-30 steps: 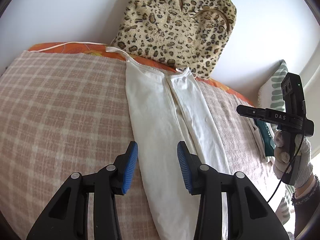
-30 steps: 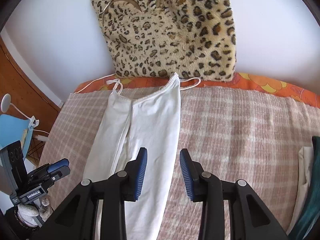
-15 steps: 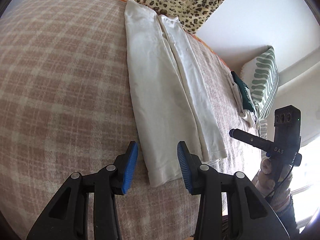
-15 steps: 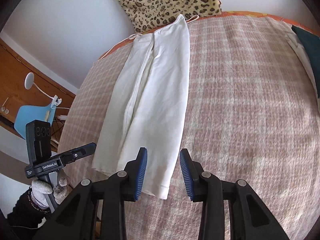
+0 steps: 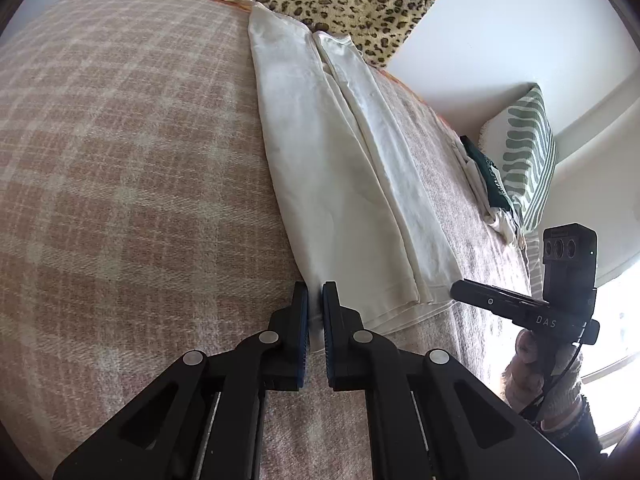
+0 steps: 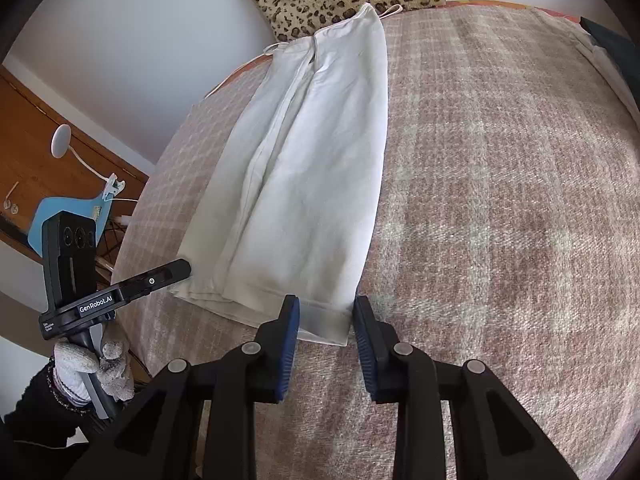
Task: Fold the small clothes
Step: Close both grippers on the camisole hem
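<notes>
White garment (image 5: 344, 184) on the bed (image 5: 120, 160): left claw (image 5: 315, 312) has just clamped its near-left hem corner; right claw (image 6: 325, 320), closing, straddles the near-right corner unpinched, so lifting must wait.

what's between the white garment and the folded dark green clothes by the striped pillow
Only bare plaid blanket lies between the white garment and the dark green clothes beside the striped pillow; the left wrist view shows it.

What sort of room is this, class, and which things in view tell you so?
Probably a bedroom: a bed under a checked blanket, a leopard pillow against the wall, and a striped cushion.
</notes>
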